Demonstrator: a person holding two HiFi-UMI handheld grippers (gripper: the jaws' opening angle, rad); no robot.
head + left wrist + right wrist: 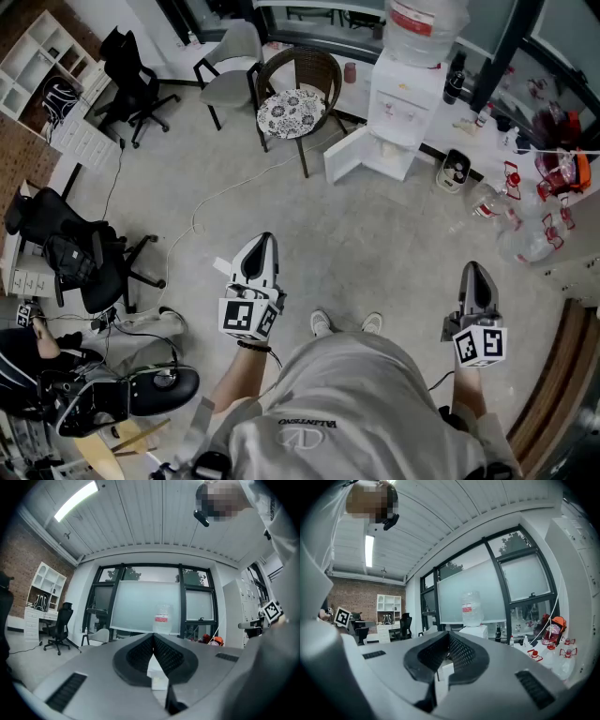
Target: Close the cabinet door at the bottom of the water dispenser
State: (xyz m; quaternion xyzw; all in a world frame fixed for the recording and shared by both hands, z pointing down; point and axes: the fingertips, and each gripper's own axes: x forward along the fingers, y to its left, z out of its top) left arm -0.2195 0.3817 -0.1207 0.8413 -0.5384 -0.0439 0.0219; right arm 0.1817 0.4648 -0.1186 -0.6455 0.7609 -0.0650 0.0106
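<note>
A white water dispenser [405, 98] with a clear bottle [425, 28] on top stands at the far side of the room, by the window. Its bottom cabinet door [346, 153] hangs open, swung out to the left. Both grippers are held level, several steps short of it. My left gripper [263, 246] is shut with nothing in it, and my right gripper [473, 274] is shut and empty too. In the left gripper view the bottle [162, 618] shows just above the closed jaws. The right gripper view has the dispenser [473, 631] straight ahead.
A wicker chair with a patterned cushion [292, 105] stands just left of the dispenser, a grey chair [230, 70] behind it. Bottles [487, 202] and a small bin [456, 169] lie to its right. Black office chairs [75, 253] and a cable [202, 208] are at the left.
</note>
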